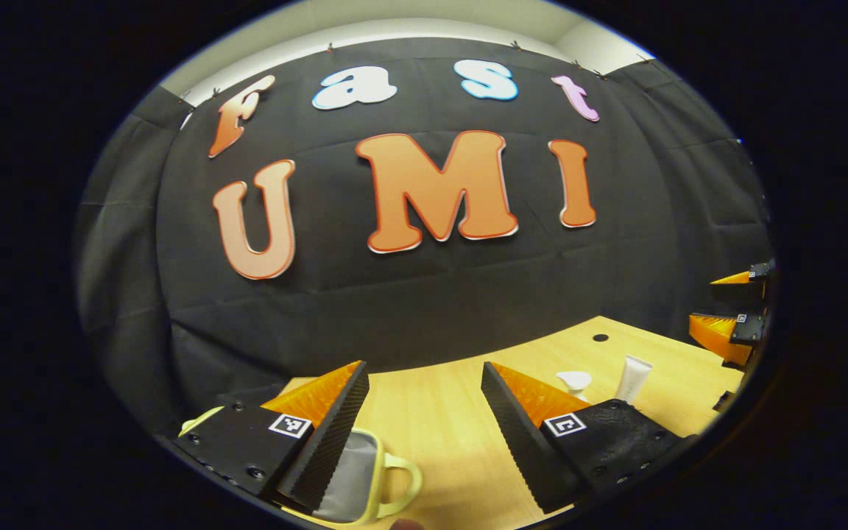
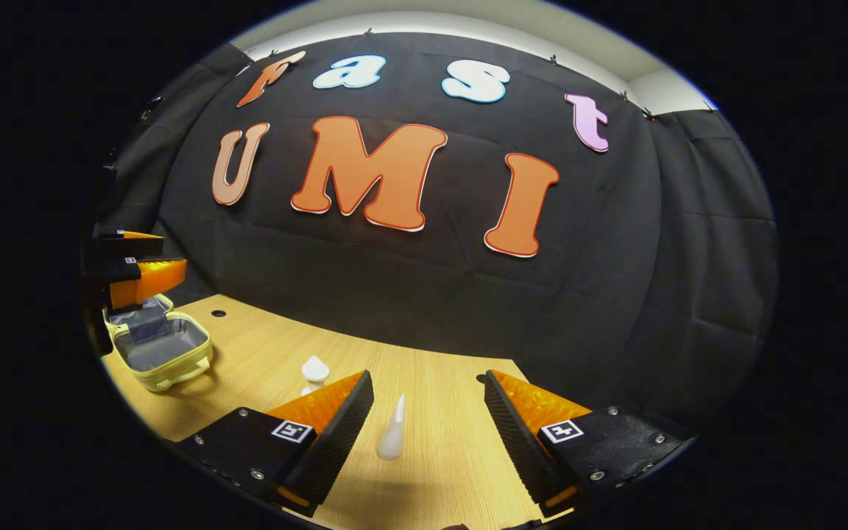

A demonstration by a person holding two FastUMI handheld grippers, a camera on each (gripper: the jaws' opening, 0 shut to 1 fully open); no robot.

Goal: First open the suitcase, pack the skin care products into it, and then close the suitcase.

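With the suitcase [image 2: 163, 346] already lying open on the tabletop [image 2: 439, 412], I am lining my gaping, empty right tongs [image 2: 428, 423] around the tube [image 2: 392, 429] (packing begins); left tongs [image 1: 424, 423] are hovering open.

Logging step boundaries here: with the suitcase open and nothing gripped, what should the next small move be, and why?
Probably ease the right gripper down and forward around the white tube and close on it. The suitcase already lies open with its grey lining bare, both grippers are open and hold nothing, and the tube stands between the right gripper's fingers. The white bottle waits beside it.
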